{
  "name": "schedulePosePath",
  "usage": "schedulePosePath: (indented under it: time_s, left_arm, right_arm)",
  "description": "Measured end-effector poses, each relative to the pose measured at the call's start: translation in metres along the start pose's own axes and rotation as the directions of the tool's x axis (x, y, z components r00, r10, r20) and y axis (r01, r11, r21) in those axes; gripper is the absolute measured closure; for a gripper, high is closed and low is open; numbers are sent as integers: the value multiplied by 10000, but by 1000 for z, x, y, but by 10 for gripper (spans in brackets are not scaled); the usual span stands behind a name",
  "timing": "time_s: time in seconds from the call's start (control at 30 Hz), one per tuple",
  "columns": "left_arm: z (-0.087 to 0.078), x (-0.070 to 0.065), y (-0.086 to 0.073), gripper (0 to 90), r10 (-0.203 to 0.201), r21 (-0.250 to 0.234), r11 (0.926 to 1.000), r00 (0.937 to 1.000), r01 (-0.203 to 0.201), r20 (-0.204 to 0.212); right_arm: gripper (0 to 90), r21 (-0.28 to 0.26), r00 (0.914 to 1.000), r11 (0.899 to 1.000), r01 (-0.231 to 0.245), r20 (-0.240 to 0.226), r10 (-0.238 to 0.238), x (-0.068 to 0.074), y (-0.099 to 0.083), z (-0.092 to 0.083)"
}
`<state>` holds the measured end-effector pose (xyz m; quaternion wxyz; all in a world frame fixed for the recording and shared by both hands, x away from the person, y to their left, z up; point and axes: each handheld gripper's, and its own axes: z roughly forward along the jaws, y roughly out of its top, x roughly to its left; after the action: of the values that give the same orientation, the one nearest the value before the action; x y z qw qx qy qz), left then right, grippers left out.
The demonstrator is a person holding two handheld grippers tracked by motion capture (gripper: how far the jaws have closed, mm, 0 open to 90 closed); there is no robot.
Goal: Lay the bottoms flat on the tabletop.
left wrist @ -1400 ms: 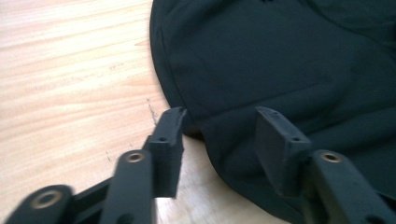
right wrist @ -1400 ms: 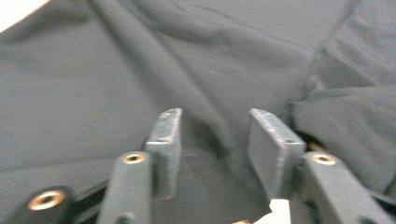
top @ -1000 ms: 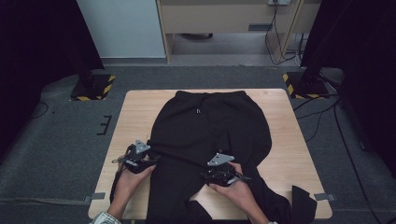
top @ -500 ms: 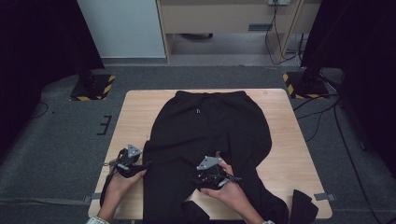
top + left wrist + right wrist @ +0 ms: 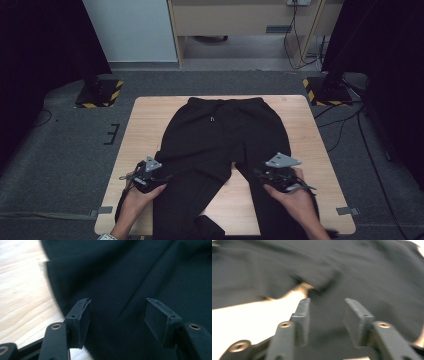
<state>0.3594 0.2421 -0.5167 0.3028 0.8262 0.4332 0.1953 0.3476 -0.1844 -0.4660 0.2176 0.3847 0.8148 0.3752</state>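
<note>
Both tools over black trousers (image 5: 220, 135), legs spread apart

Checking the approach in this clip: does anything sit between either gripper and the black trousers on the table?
Nothing visible does. The left gripper and right gripper sit directly over the legs of the black trousers, jaws apart, with bare cloth ahead of them in both gripper views.

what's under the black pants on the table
The wooden table lies under the black pants; bare wood shows around them and between the legs. Whatever else might lie beneath the cloth is covered and cannot be seen.
</note>
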Motion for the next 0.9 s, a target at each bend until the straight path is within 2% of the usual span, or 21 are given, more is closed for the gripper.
schedulePosePath:
  time_s: [0.03,0.07,0.2,0.33,0.4,0.43,0.53,0.6,0.73,0.83,0.9]
  left_arm:
    - [0,0,0,362,0,0,10000,10000,0,0]
    - [4,-1,-2,362,22,149,9999,10000,-22,0]
    - [5,3,-4,357,-410,53,9992,9990,409,203]
    - [6,3,-5,355,-487,-25,9988,9986,488,202]
    - [6,4,-6,355,-474,-37,9989,9987,475,203]
    - [6,4,-6,354,-463,-40,9989,9987,464,204]
    - [6,3,-5,351,-480,-48,9988,9987,481,194]
    - [6,3,-5,348,-485,-56,9988,9987,486,173]
    - [6,3,-6,345,-466,-79,9989,9988,467,137]
    - [6,4,-6,334,-515,-91,9986,9986,517,149]
    - [7,5,-6,333,-537,-104,9985,9984,539,168]
  right_arm:
    - [589,0,10000,10000,0,0,0,0,0,0]
    - [672,137,9971,9991,-396,650,386,-24,-16,-11]
    - [743,259,9849,9919,-1243,1248,1202,-49,-39,-19]
    - [739,483,9708,9802,-1923,1552,1828,-68,-58,-14]
    - [676,587,9643,9742,-2179,1669,2057,-73,-64,-9]
    - [647,603,9607,9706,-2330,1689,2202,-74,-65,-8]
    - [539,523,9580,9649,-2575,1443,2478,-74,-69,-2]
    - [480,528,9605,9649,-2572,1236,2493,-71,-69,2]
    - [418,873,9680,9690,-2312,1201,2202,-62,-68,11]
    - [498,1301,9750,9699,-2060,1121,1921,-57,-69,16]
    - [639,1247,9773,9720,-1992,978,1878,-55,-68,16]
